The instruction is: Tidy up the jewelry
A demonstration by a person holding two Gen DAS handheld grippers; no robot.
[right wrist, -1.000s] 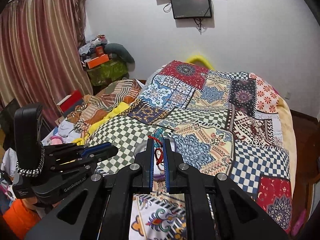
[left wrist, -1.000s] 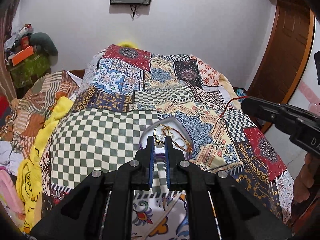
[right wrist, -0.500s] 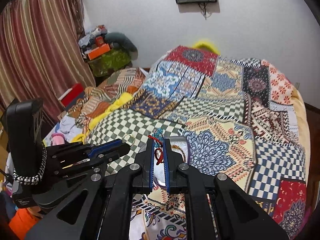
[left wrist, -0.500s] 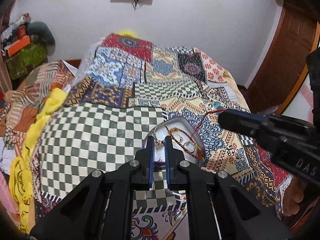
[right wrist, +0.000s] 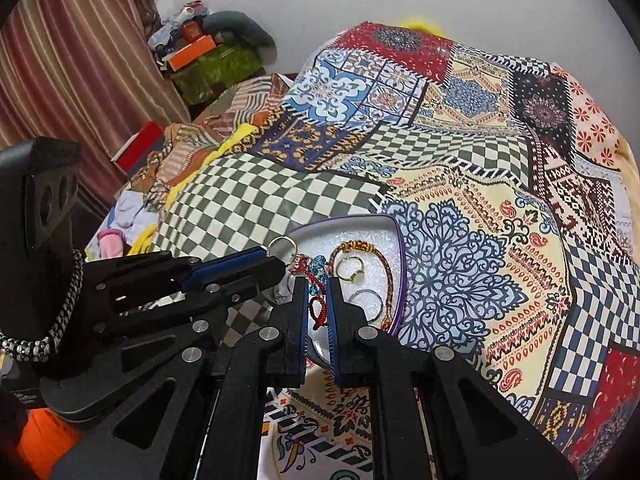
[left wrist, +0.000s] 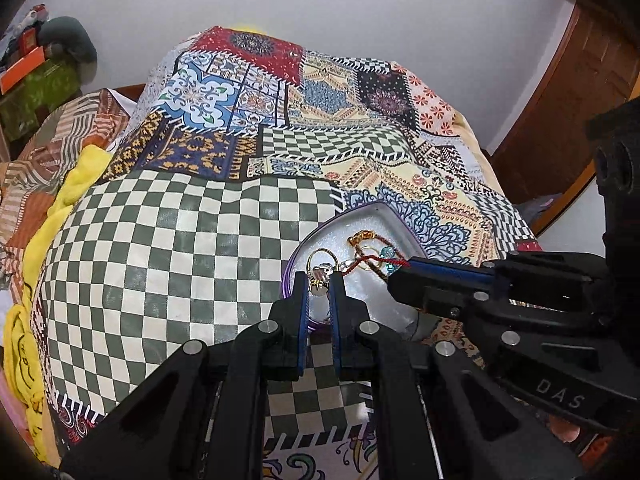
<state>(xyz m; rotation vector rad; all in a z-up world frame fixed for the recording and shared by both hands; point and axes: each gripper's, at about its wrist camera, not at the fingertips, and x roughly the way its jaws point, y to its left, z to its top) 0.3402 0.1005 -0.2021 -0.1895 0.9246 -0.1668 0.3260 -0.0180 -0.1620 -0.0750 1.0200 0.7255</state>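
- Patchwork bedspread (left wrist: 224, 128) of checks and floral panels covers the bed under both tools; a white wall rises beyond it, with striped curtains (right wrist: 68, 80) off to the left tool's side.
- Just ahead of both tools lies a shallow purple-rimmed tray (left wrist: 382, 209) with a white lining, resting on the bedspread.
- Left tool (left wrist: 320, 280) is clenched on a gold ring (left wrist: 321, 261) with a small silver charm, held at its tips above the tray's near edge.
- Right tool (right wrist: 317, 285) is clenched on a red cord bracelet (right wrist: 316, 308) with turquoise beads, which hangs between its tips over the tray.
- Beyond the right tool's tips, inside the tray, lie a braided gold-and-red bracelet (right wrist: 362, 246), a gold ring, and a thin silver hoop (right wrist: 366, 304).
- Tips of the two tools sit close together over the tray.
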